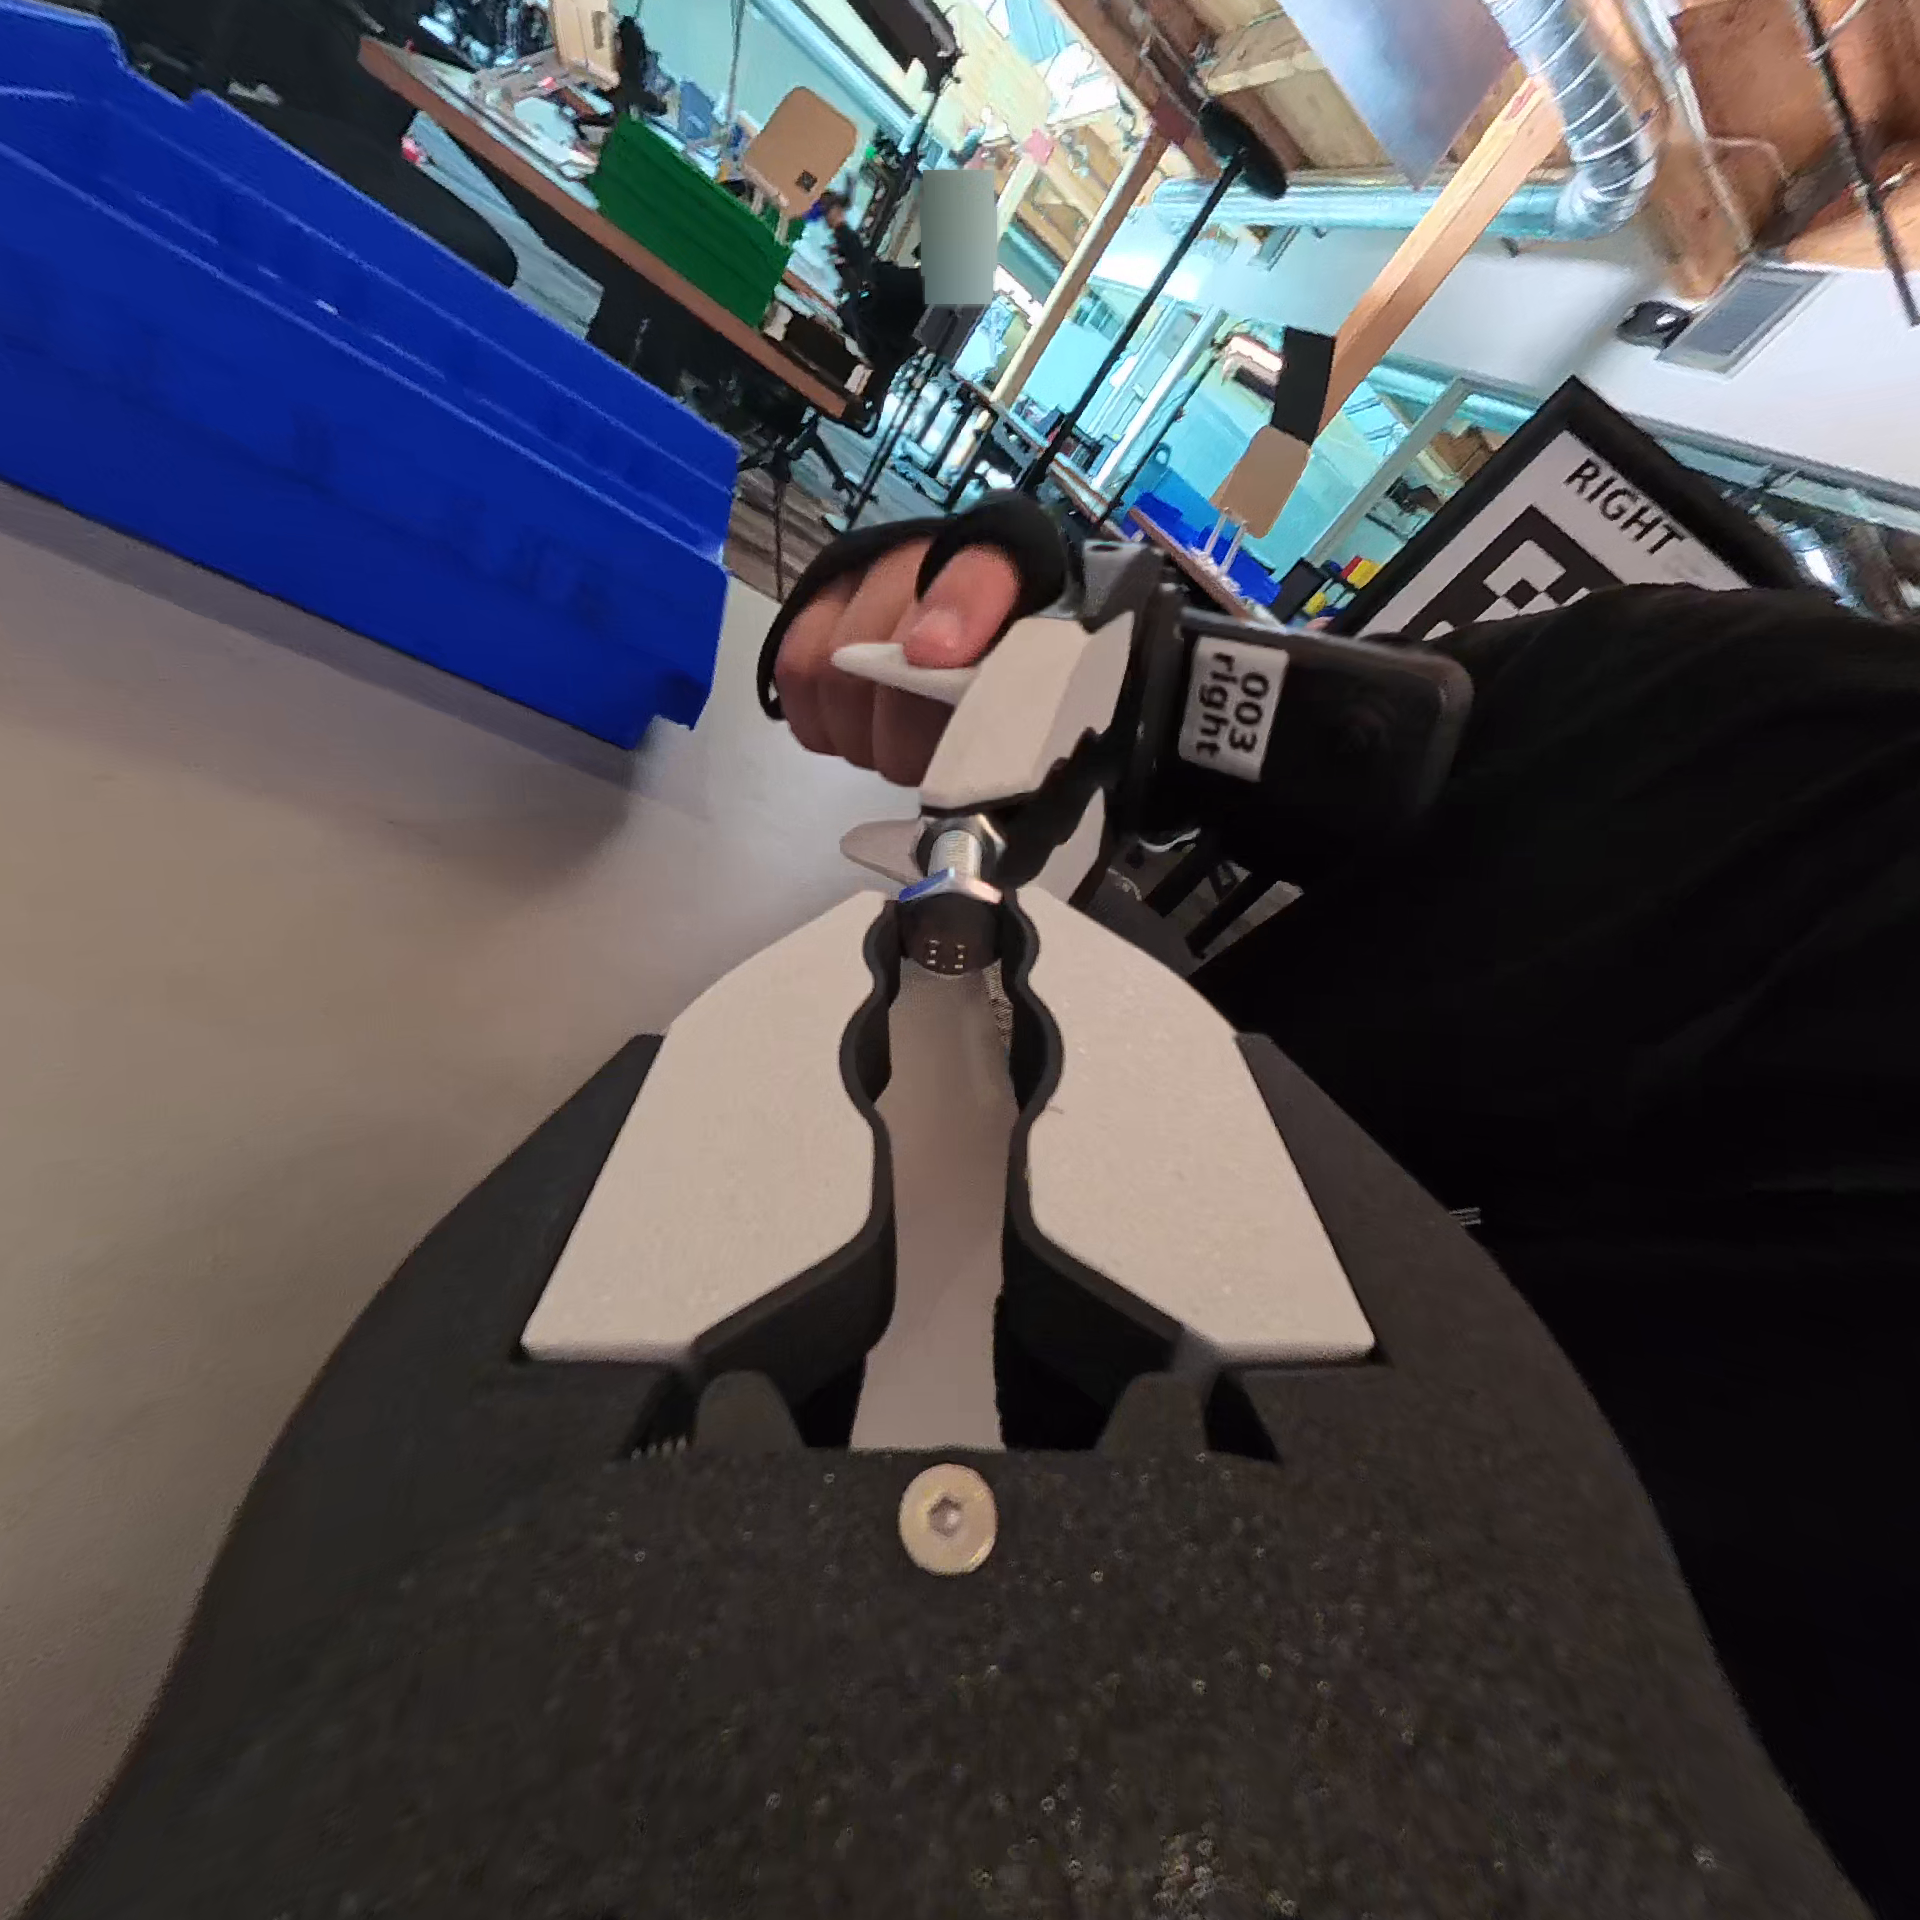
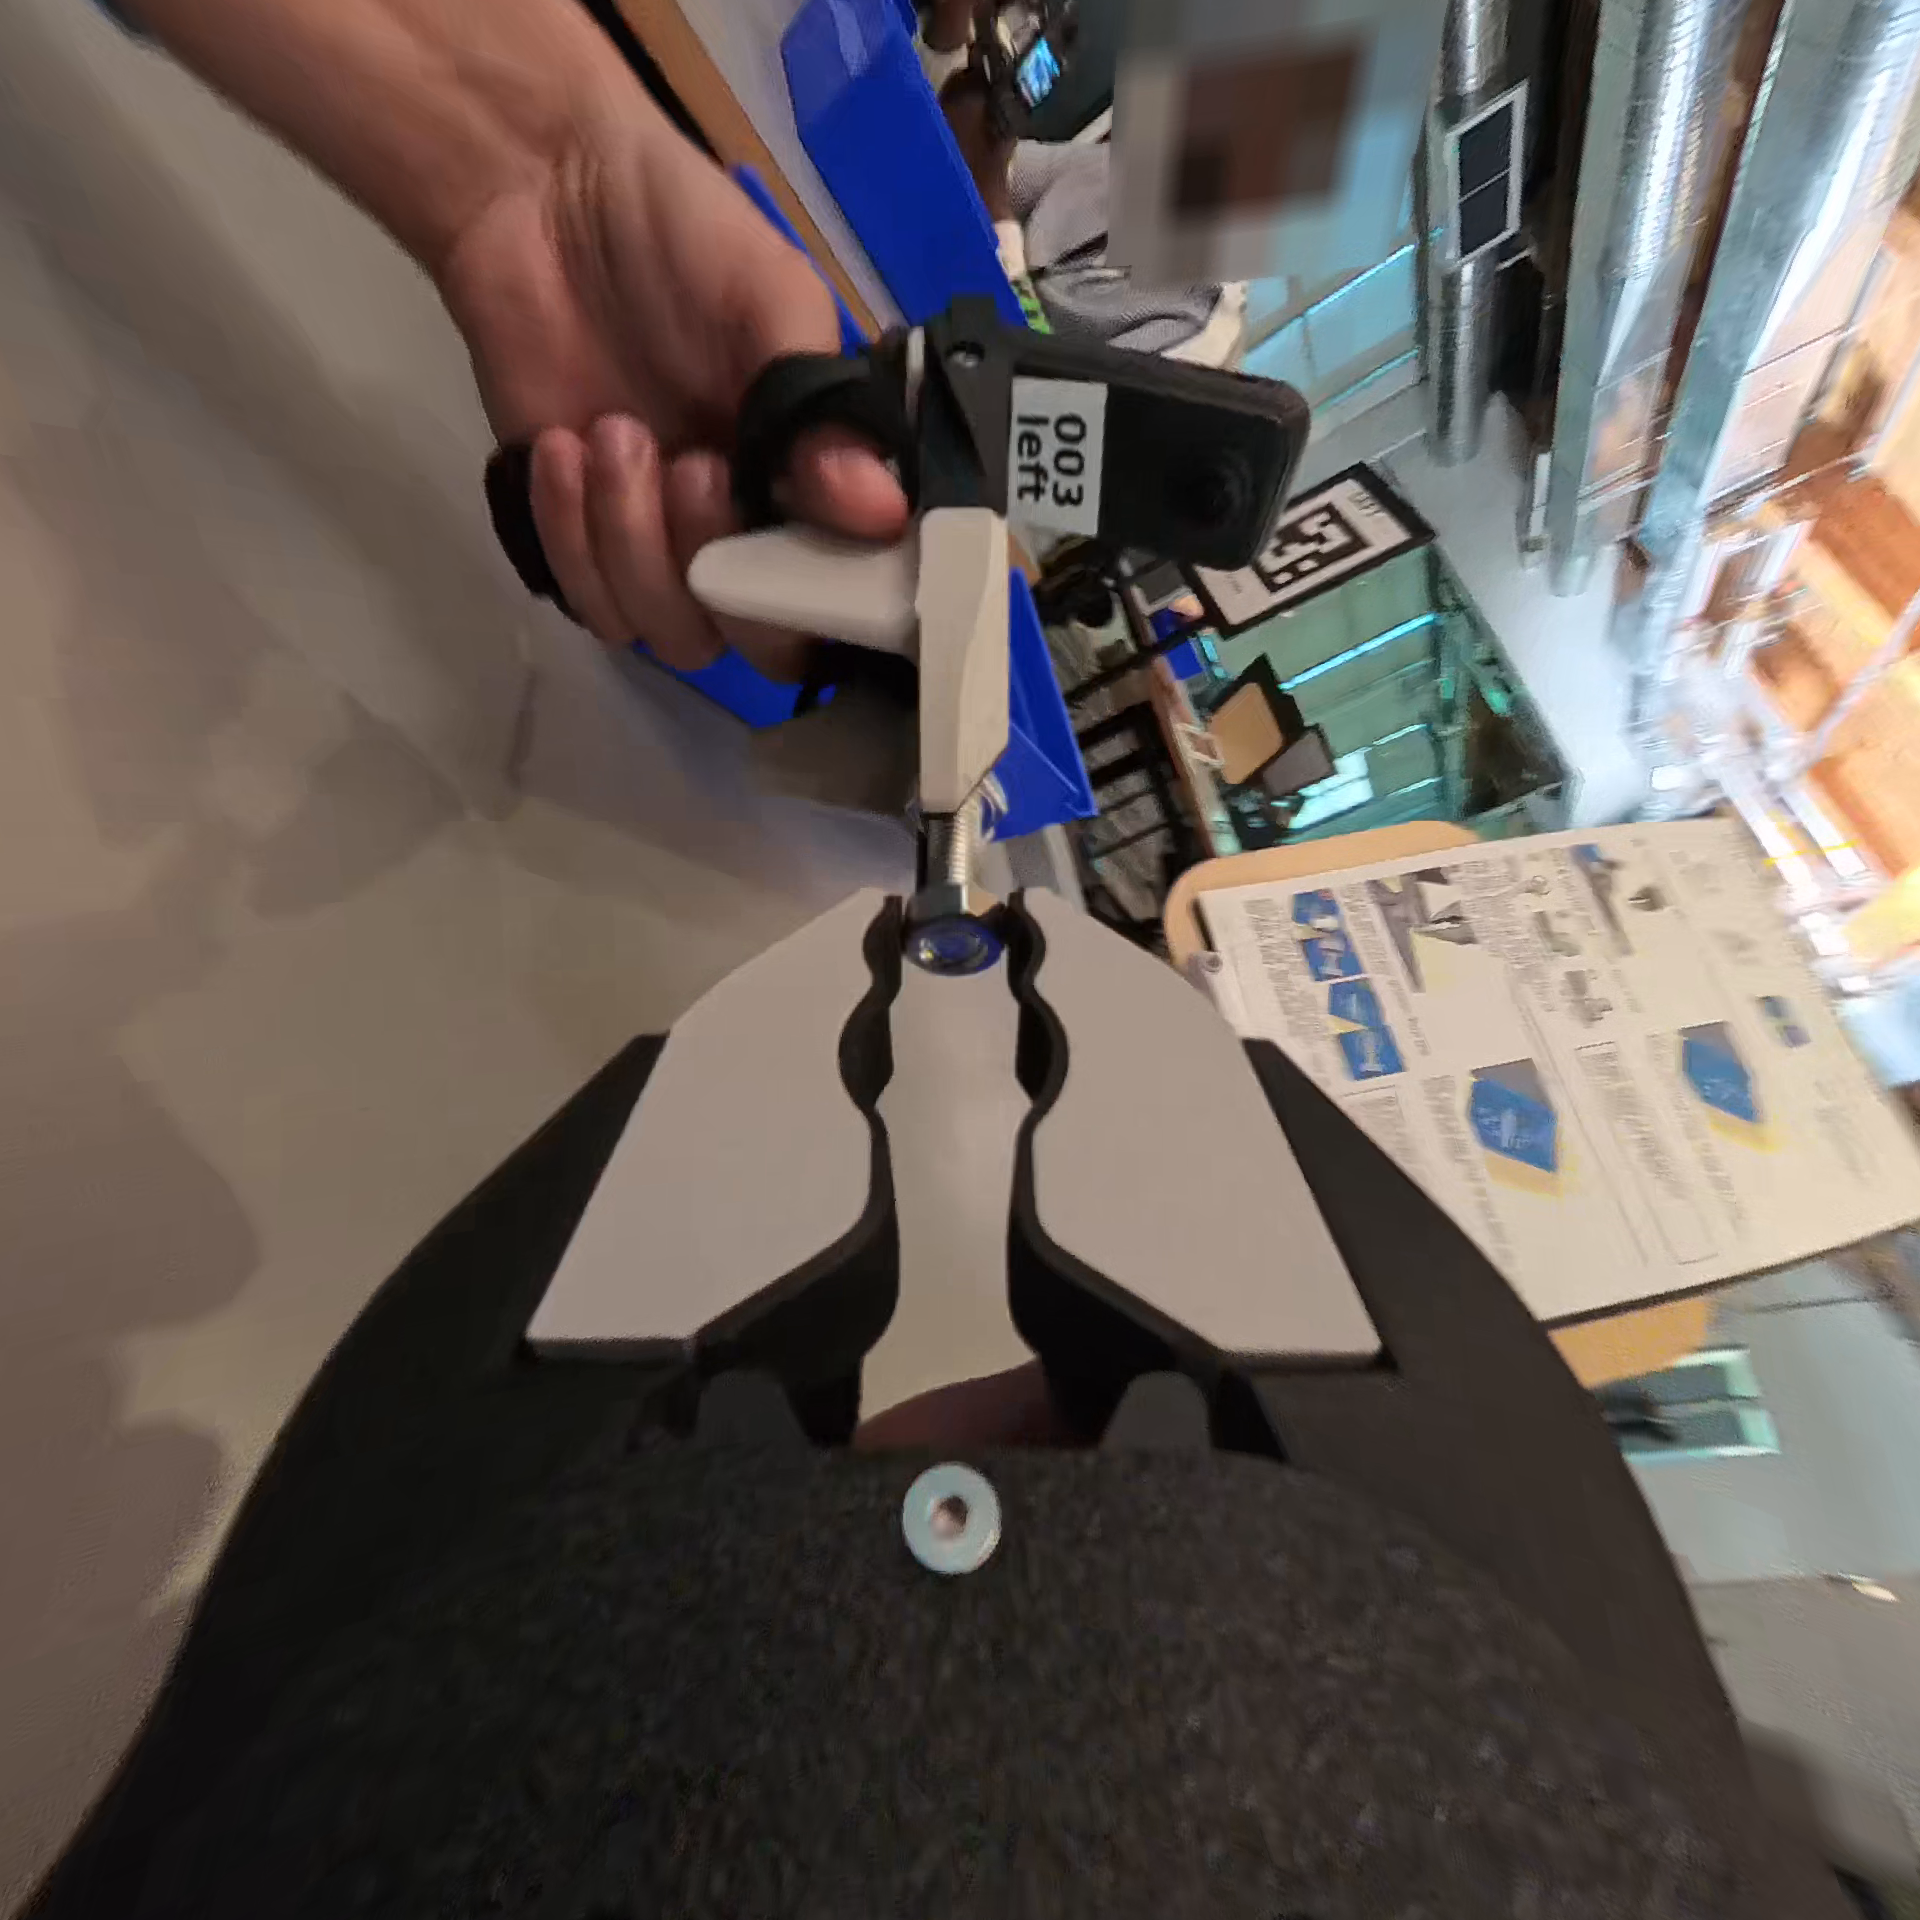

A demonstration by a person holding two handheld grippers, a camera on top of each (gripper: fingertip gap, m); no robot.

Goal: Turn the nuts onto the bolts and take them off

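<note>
In the left wrist view my left gripper (image 1: 948,925) is shut on the hex head of a steel bolt (image 1: 948,951). The threaded shaft (image 1: 954,847) runs away from it into my right gripper (image 1: 966,821), held by a hand from the right. In the right wrist view my right gripper (image 2: 948,930) is shut on a nut with a blue ring (image 2: 948,948) on the end of the bolt. The bolt shaft (image 2: 951,847) leads to the left gripper (image 2: 958,802), held by a hand. The two grippers face each other tip to tip above the table, with the bolt between them.
Stacked blue bins (image 1: 312,395) stand on the grey table (image 1: 260,987) to the left. A printed sheet on a wooden board (image 2: 1558,1060) lies to the right in the right wrist view. Workshop tables and stands are far behind.
</note>
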